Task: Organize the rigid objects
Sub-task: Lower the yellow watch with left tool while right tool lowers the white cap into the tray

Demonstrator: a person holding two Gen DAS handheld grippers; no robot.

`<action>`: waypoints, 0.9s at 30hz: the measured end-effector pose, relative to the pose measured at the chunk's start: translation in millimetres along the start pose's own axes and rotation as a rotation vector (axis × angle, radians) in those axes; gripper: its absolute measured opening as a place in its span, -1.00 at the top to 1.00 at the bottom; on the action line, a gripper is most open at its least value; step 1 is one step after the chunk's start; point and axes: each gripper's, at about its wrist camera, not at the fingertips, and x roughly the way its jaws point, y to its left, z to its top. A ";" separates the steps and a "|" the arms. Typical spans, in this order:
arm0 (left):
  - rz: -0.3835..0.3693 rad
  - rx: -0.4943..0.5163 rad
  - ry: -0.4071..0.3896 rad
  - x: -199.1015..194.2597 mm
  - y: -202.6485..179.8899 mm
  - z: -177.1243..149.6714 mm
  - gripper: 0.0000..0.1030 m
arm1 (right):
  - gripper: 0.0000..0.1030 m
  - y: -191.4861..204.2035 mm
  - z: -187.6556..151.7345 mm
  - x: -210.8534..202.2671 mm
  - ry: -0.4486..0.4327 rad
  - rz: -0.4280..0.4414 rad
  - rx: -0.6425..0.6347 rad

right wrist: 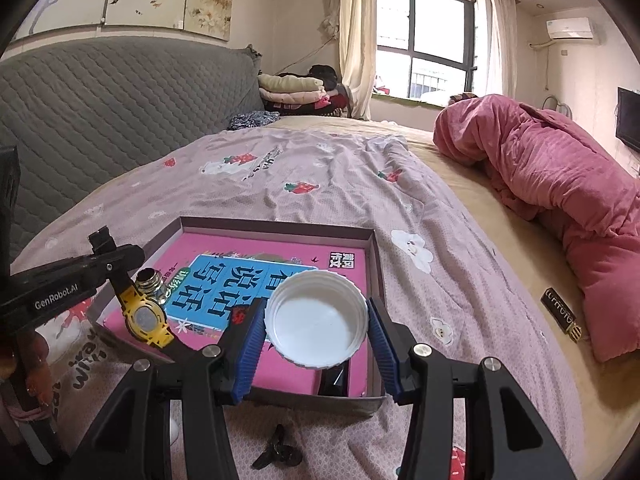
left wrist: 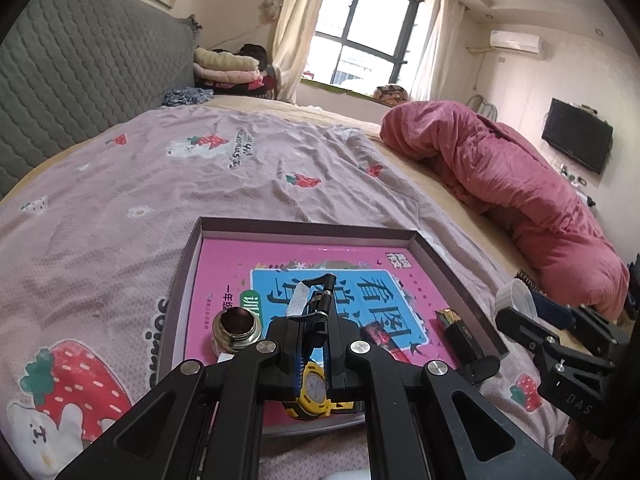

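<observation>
Two hand-held grippers over the tray's (right wrist: 376,264) near rim: left (left wrist: 316,312) clamps watch (right wrist: 146,316), right (right wrist: 316,320) clasps cap (right wrist: 316,316).

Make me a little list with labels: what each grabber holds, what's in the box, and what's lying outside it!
left gripper: shut on the watch strap; watch hangs above the box
right gripper: shut on the white lid, open side up, over the box
box: shallow, on the bed sheet
in the box: pink book, metal fitting, black bar
outside the box: small dark piece on the sheet near the box's front edge; dark tag to the right
</observation>
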 end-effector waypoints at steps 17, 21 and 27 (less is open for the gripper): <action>0.040 0.097 0.006 3.7 -6.6 -6.7 0.88 | 0.03 13.8 0.3 28.9 0.048 0.007 -0.033; 0.039 0.099 0.009 4.0 -5.5 -6.8 0.88 | 0.03 15.7 3.1 33.9 0.052 -0.001 -0.040; 0.044 0.084 0.035 8.7 1.3 -8.1 0.88 | 0.03 12.1 8.2 43.5 0.070 -0.017 -0.036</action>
